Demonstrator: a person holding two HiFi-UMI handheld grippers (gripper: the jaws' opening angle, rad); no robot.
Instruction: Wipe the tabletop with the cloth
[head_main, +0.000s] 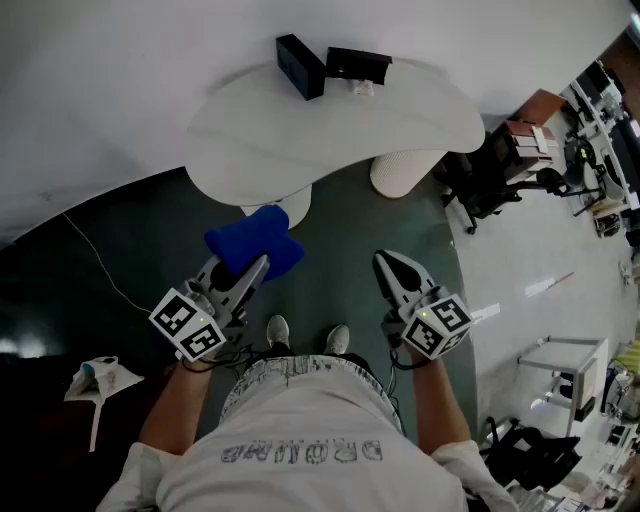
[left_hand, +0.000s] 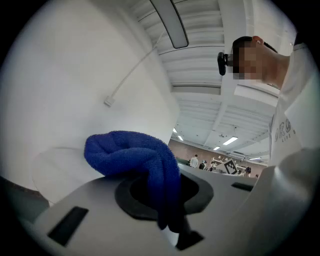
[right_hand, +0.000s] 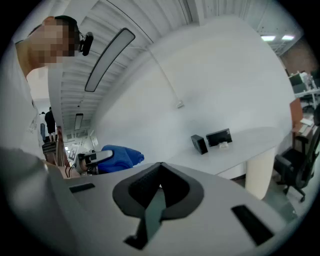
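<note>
A blue cloth (head_main: 254, 244) is bunched in my left gripper (head_main: 250, 268), which is shut on it and held above the dark floor in front of the white curved table (head_main: 420, 110). In the left gripper view the cloth (left_hand: 131, 151) bulges out over the jaws and a fold hangs down between them. My right gripper (head_main: 388, 266) is level with it to the right, shut with nothing in it. In the right gripper view the fingertips (right_hand: 159, 171) meet, with the cloth (right_hand: 119, 156) to the left and the table (right_hand: 250, 141) ahead.
Two black boxes (head_main: 300, 65) (head_main: 357, 65) and a small white item stand at the table's far edge. Its white pedestal legs (head_main: 405, 172) lie ahead. An office chair (head_main: 490, 190) is at the right. A crumpled rag (head_main: 100, 378) and a thin cable (head_main: 95, 265) lie on the floor at the left.
</note>
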